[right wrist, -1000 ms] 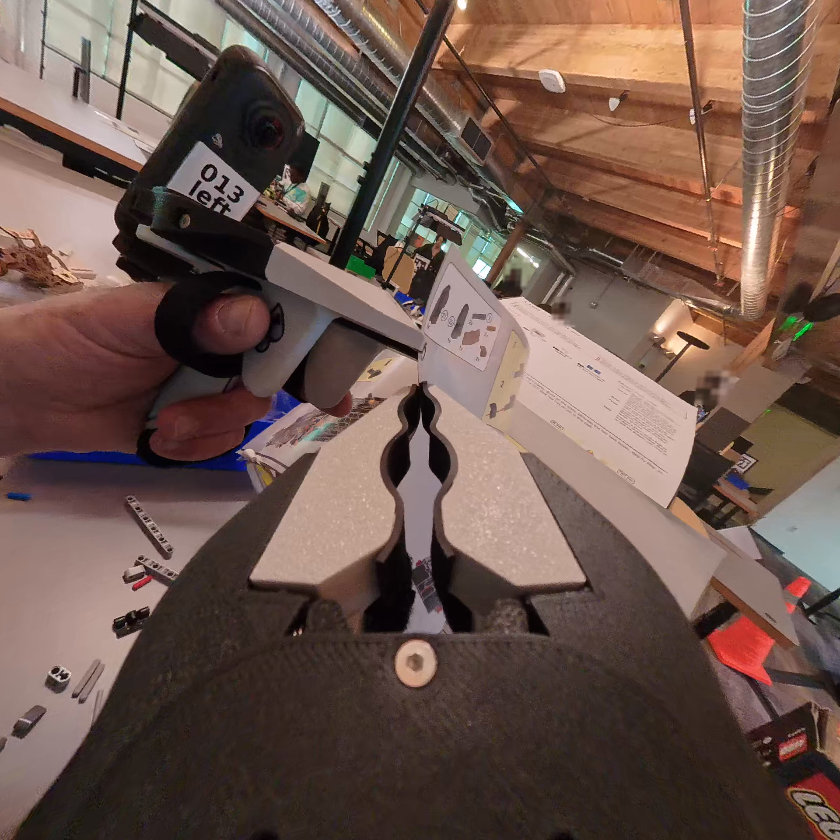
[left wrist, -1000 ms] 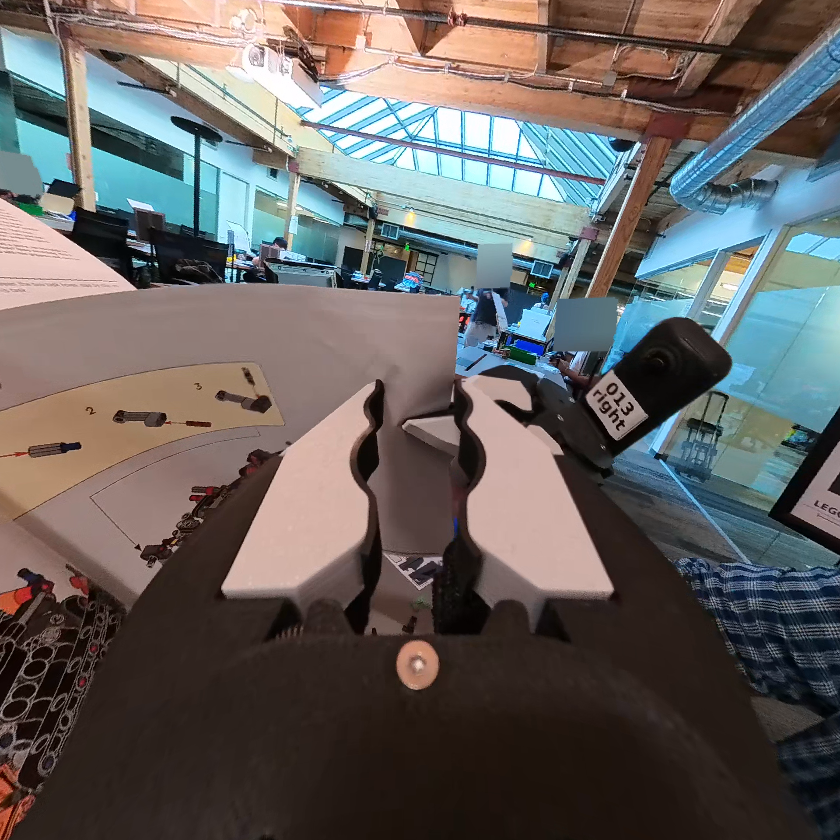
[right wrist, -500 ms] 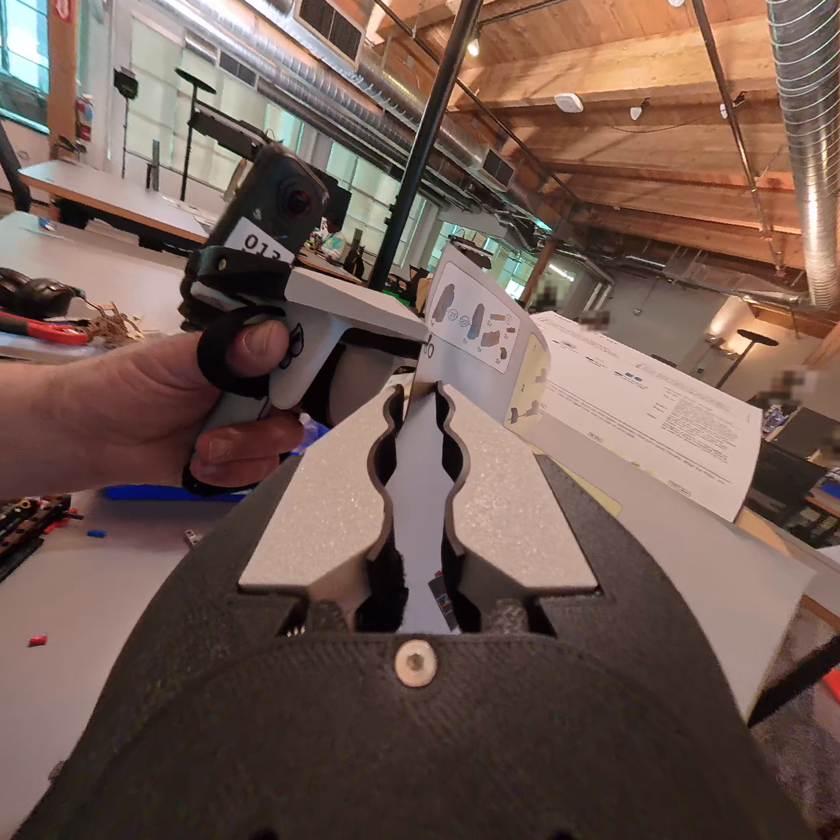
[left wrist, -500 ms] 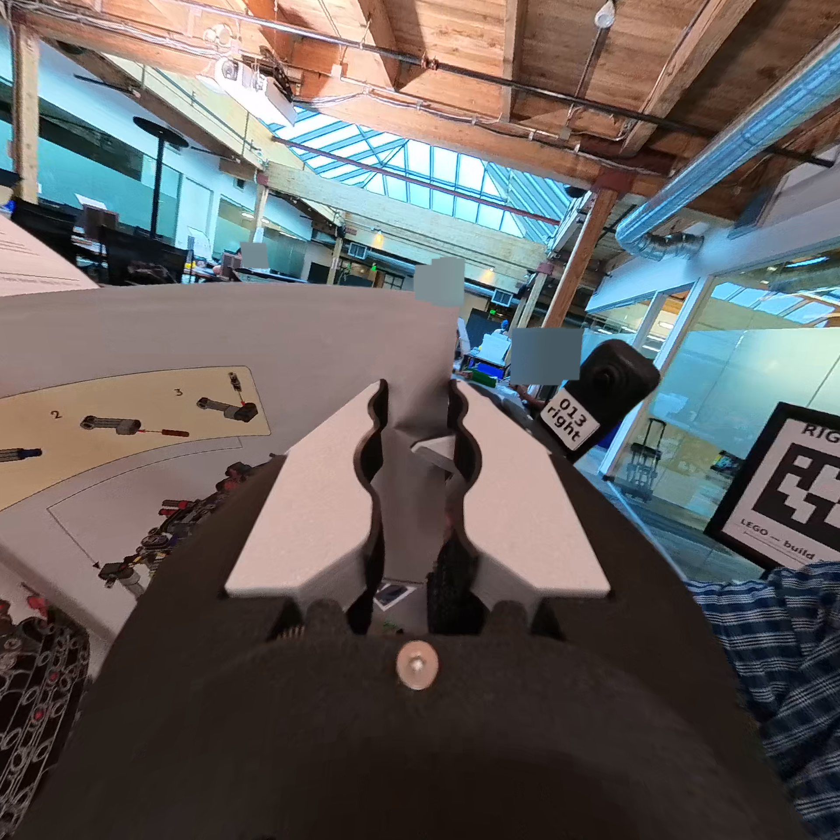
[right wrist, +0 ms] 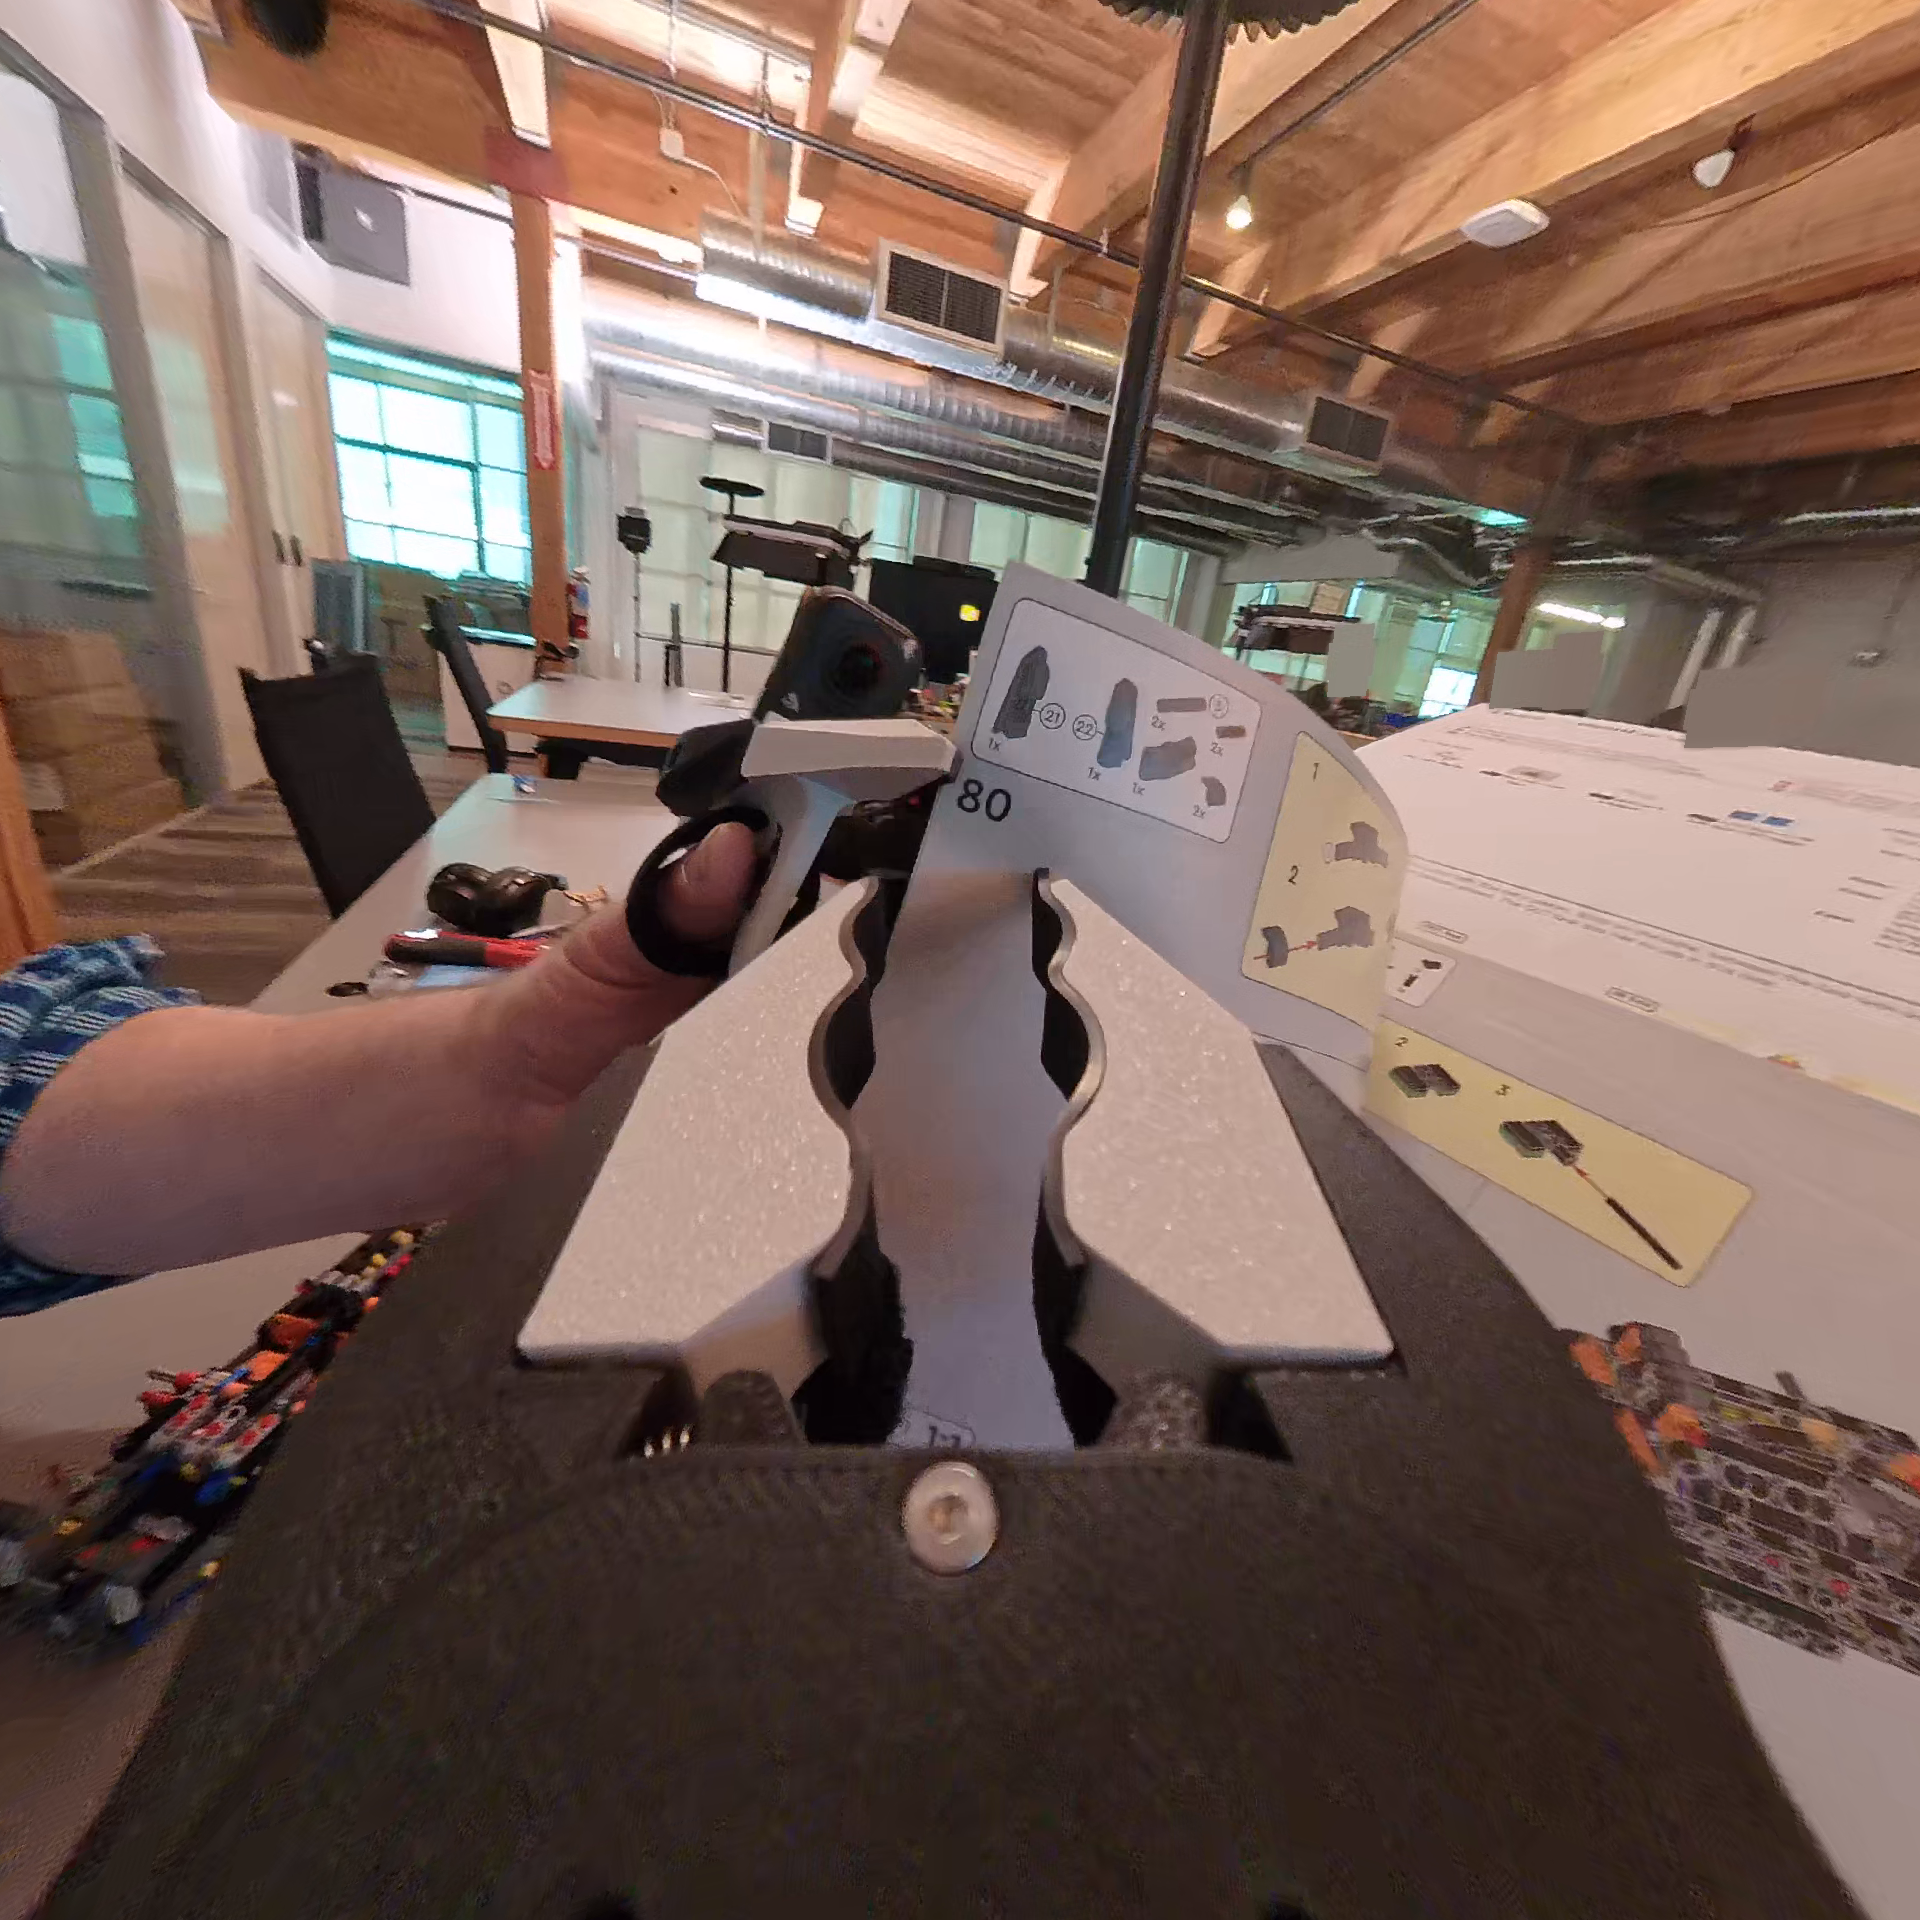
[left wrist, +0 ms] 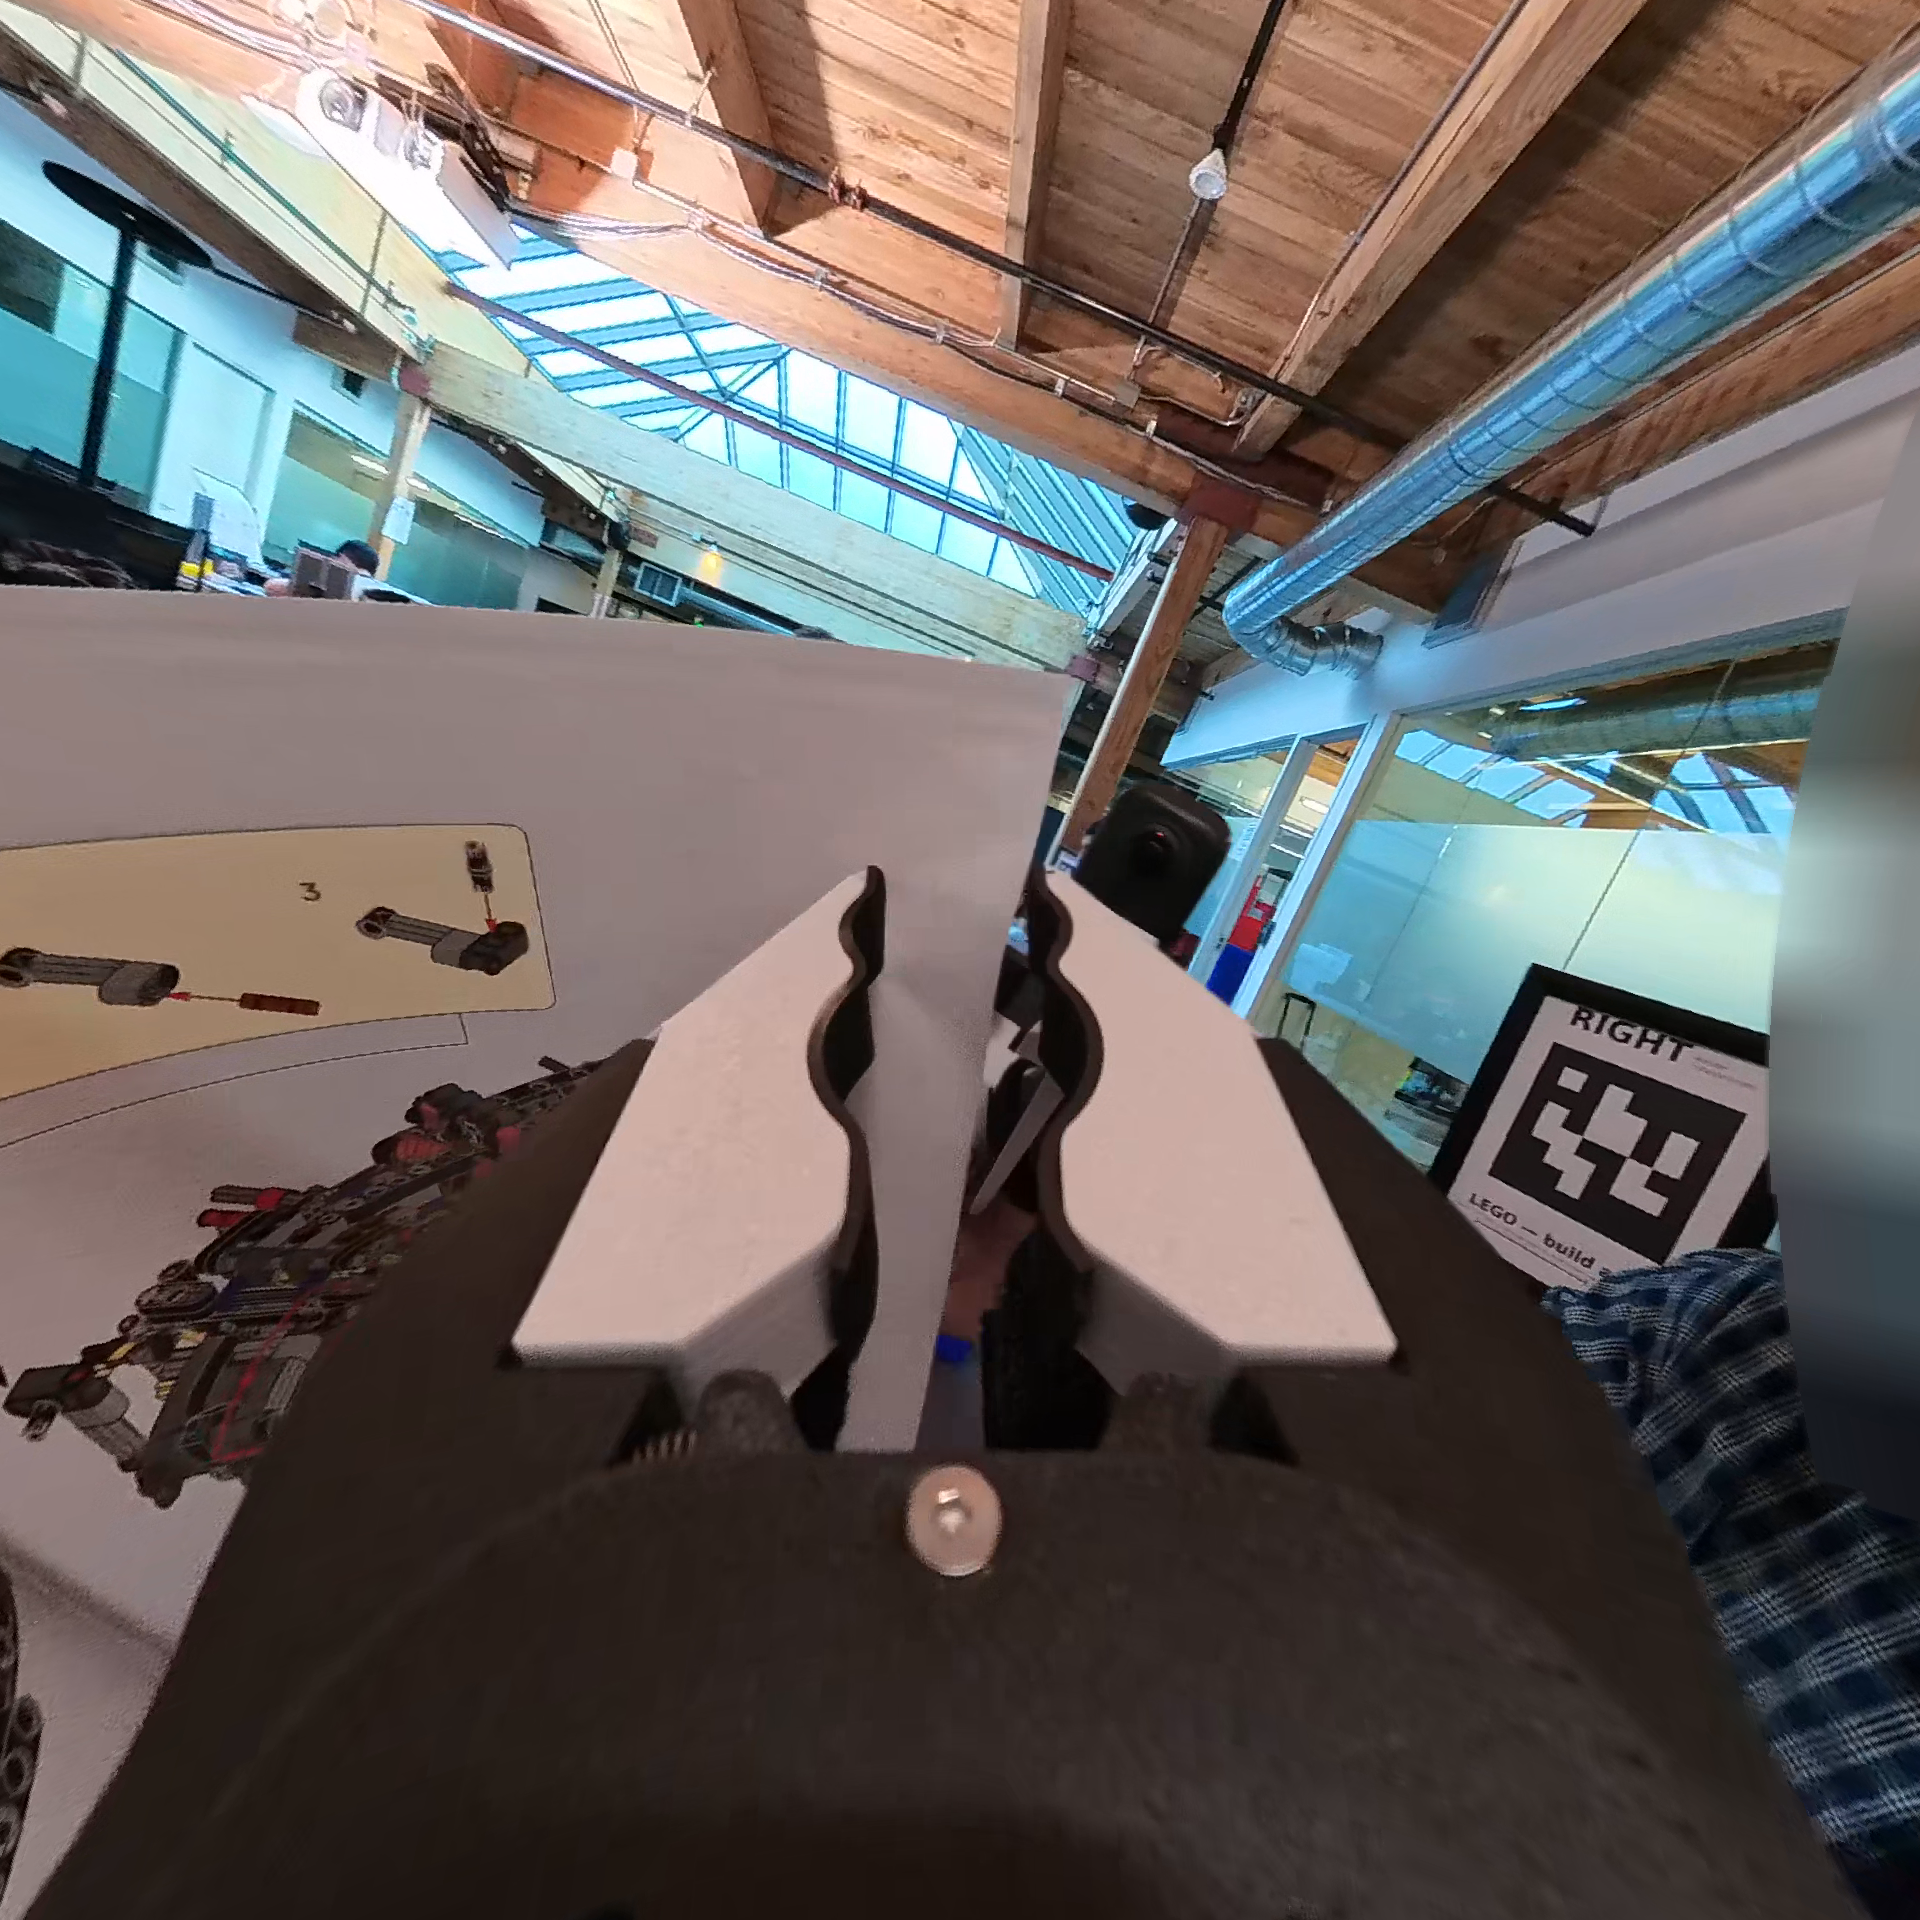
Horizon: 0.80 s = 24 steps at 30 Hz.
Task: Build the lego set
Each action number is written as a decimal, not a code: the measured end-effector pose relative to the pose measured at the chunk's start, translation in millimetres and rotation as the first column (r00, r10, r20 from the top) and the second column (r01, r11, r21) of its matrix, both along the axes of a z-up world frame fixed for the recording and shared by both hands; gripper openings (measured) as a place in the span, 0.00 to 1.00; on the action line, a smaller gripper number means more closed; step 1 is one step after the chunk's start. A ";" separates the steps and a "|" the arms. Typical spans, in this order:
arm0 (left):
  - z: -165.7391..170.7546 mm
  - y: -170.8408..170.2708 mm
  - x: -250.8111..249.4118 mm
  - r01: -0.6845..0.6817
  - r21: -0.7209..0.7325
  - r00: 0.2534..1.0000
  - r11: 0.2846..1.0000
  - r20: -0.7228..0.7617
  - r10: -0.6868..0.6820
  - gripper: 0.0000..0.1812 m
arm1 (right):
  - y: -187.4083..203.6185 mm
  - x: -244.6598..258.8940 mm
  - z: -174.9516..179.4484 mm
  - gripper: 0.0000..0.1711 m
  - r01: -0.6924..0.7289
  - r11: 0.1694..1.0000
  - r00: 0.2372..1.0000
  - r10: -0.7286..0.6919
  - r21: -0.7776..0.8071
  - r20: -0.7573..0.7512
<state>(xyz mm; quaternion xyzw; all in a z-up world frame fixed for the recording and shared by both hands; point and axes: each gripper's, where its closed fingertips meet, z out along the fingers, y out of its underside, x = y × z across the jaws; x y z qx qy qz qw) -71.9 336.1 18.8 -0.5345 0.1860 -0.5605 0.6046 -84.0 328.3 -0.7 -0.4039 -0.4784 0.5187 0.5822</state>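
The right gripper (right wrist: 956, 883) stands with its jaws narrowly parted, a lifted page of the instruction booklet (right wrist: 1122, 790) running between them without being pinched. At nine o'clock a hand (right wrist: 582, 997) holds the left gripper (left wrist: 956, 904), its jaws likewise narrow around the page's edge; whether it pinches I cannot tell. The partly built lego model (right wrist: 177, 1455) lies at eight o'clock on the table (right wrist: 561, 821).
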 end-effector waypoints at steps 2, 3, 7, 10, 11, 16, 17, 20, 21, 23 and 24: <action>0.0 0.7 1.5 0.029 -0.006 0.999 1.000 0.013 -0.029 0.14 | 0.8 1.1 0.1 0.16 -0.032 0.999 0.999 0.032 -0.025 -0.012; -0.1 1.9 1.4 0.039 -0.012 0.999 0.999 0.021 -0.039 0.14 | 1.9 2.0 0.3 0.16 -0.045 0.998 0.999 0.044 -0.037 -0.018; -0.2 4.4 2.4 0.069 -0.018 0.997 0.997 0.038 -0.068 0.14 | 7.6 6.0 1.9 0.14 -0.068 0.995 0.997 0.065 -0.070 -0.041; 1.8 3.6 4.4 0.099 -0.015 0.994 0.995 0.047 -0.098 0.14 | 6.6 7.9 4.1 0.14 -0.101 0.991 0.994 0.096 -0.086 -0.058; 2.6 3.4 4.8 0.111 -0.014 0.992 0.994 0.053 -0.110 0.14 | 6.2 8.7 4.9 0.14 -0.113 0.989 0.992 0.107 -0.092 -0.065; 3.7 5.0 6.9 0.155 -0.022 0.985 0.988 0.079 -0.152 0.14 | 7.3 12.6 6.8 0.15 -0.160 0.978 0.984 0.148 -0.130 -0.101; 3.9 5.4 7.4 0.164 -0.024 0.983 0.986 0.087 -0.162 0.14 | 7.4 13.6 7.3 0.15 -0.173 0.975 0.981 0.158 -0.139 -0.111; 5.1 6.6 9.2 0.196 -0.026 0.975 0.980 0.116 -0.192 0.16 | 10.8 17.9 9.3 0.15 -0.202 0.965 0.973 0.179 -0.164 -0.143; 5.0 7.2 9.6 0.203 -0.027 0.973 0.979 0.122 -0.198 0.16 | 12.1 19.2 9.8 0.15 -0.209 0.963 0.971 0.184 -0.171 -0.153; 3.6 9.6 10.5 0.209 -0.036 0.971 0.977 0.125 -0.203 0.17 | 15.3 20.9 9.6 0.16 -0.216 0.959 0.969 0.187 -0.184 -0.164; 2.7 10.7 11.1 0.211 -0.039 0.971 0.977 0.125 -0.204 0.17 | 16.8 21.1 8.9 0.15 -0.213 0.959 0.969 0.184 -0.186 -0.163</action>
